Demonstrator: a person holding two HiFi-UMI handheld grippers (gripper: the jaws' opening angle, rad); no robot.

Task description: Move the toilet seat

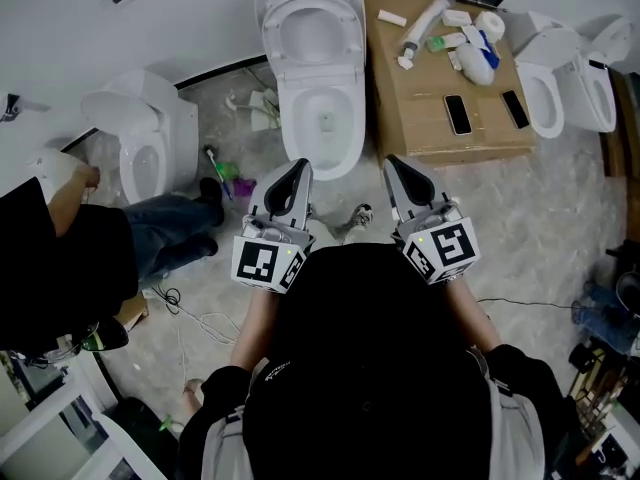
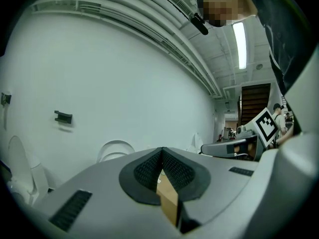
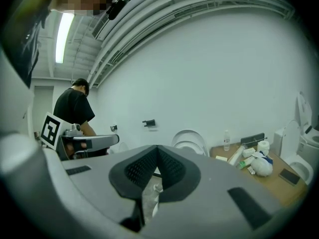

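**A:** While both grippers hang short of it, where does the toilet seat [image 1: 270, 18] stand?

**B:** Tipped up at the far wall, bowl [image 1: 293, 118] open. That fits a seat just raised or one due to come down. Can't say which.

**A:** Pose, left to right?

**B:** Left gripper [image 1: 297, 171] is near the bowl's left, jaws pressed together on nothing, pointing roughly level at the toilet. Right gripper [image 1: 395, 165] is alongside, likewise closed and empty. Neither touches the seat.

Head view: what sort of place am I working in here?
Likely a mock-up or test room, not a home bathroom: several toilets stand along one bare white wall, and a cardboard box beside the middle one carries toiletries and phones.
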